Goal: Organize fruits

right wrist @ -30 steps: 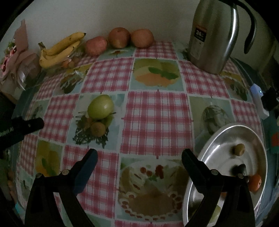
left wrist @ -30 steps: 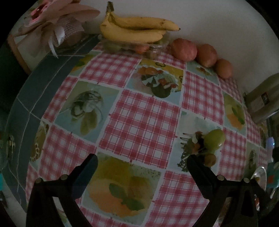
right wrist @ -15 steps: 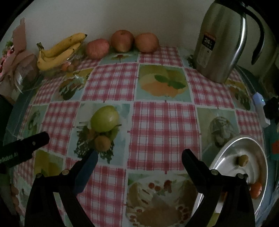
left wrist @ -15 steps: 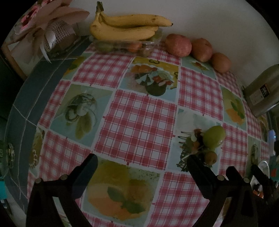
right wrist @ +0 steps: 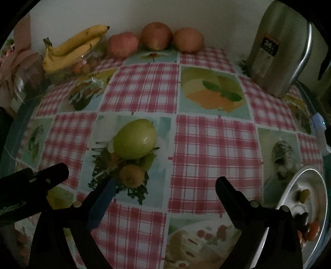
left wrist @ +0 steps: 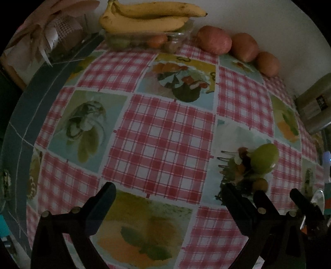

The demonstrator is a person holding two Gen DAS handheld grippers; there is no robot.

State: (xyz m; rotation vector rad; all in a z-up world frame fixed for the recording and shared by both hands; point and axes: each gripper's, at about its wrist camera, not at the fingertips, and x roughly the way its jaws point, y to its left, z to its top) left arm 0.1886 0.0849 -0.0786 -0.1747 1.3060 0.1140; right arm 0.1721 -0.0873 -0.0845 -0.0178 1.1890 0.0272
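Observation:
A green apple point(right wrist: 134, 138) and a small brown fruit point(right wrist: 131, 175) lie together on the checked tablecloth; both show in the left wrist view, the apple point(left wrist: 264, 158) and the small fruit point(left wrist: 260, 184). My right gripper point(right wrist: 165, 186) is open, its left finger next to the small fruit. My left gripper point(left wrist: 169, 192) is open and empty, left of the fruits. A steel bowl point(right wrist: 293, 186) at right holds several small fruits. Bananas point(left wrist: 149, 18) lie on a clear tray of fruits point(left wrist: 144, 39). Three reddish apples point(right wrist: 157, 38) line the wall.
A steel thermos jug point(right wrist: 277, 47) stands at the back right. A pink gift-wrapped bundle point(left wrist: 51, 35) sits at the back left. A white device with a blue light point(right wrist: 319, 124) lies at the right edge. The table's dark border point(left wrist: 22, 115) runs along the left.
Both grippers have moved forward toward the green apple and small fruit. The right gripper's left finger now reaches beside the small fruit. Both stay open.

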